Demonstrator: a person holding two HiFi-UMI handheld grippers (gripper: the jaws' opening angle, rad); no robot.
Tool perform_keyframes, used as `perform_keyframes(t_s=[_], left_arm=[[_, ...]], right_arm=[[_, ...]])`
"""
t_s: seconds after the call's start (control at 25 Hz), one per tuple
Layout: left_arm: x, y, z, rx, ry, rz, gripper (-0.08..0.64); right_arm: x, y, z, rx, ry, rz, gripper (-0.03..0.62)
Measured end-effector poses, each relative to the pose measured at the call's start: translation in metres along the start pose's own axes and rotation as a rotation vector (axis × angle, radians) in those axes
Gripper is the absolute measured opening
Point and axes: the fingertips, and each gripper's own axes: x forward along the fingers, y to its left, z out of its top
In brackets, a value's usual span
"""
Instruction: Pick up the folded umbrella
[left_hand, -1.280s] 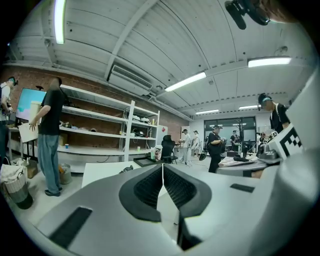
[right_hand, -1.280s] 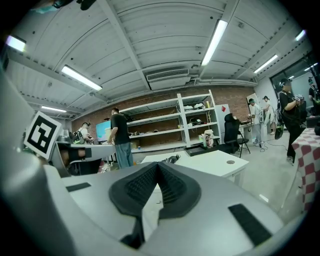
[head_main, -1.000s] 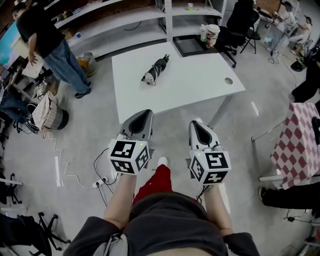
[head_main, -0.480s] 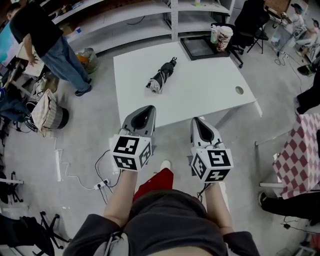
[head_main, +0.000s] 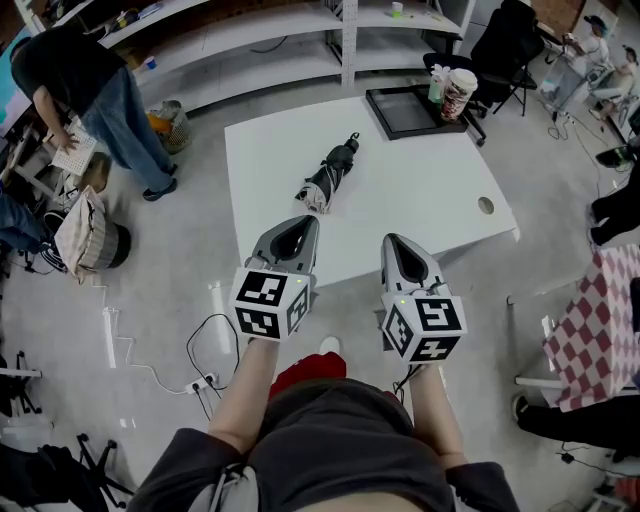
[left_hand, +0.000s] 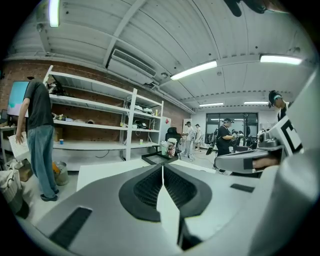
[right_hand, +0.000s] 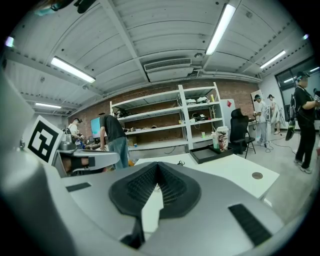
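Note:
A black folded umbrella (head_main: 330, 172) lies slantwise on the white table (head_main: 430, 200), near its left half. My left gripper (head_main: 301, 222) hovers over the table's near edge, just short of the umbrella's wide end, jaws shut with nothing between them. My right gripper (head_main: 391, 241) is level with it to the right, over the same edge, also shut and empty. In the left gripper view the closed jaws (left_hand: 162, 168) point across the tabletop towards the shelves. The right gripper view shows its closed jaws (right_hand: 158, 165) hiding most of the table.
A black tray (head_main: 405, 110) and a paper cup (head_main: 460, 92) sit at the table's far right corner. White shelves (head_main: 250, 50) stand behind. A person (head_main: 90, 80) stands at the far left. Cables (head_main: 200, 350) trail on the floor by my feet; a checkered table (head_main: 600, 320) is at right.
Both grippers have moved forward to the table's near edge, and the umbrella now lies closer to them. The jaws of both stayed shut.

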Motion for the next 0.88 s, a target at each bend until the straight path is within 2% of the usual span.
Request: perform_keyframes(t_s=[0.48, 0.88], left_arm=[[0.030, 0.037, -0.002, -0.012, 0.028, -0.013, 0.019], [0.046, 0.046, -0.011, 0.006, 0.078, -0.040, 0.020]], right_arm=[[0.047, 0.008, 0.015, -0.028, 0.002, 0.005, 0.018], [0.063, 0.006, 0.015, -0.039, 0.013, -0.002, 0.018]])
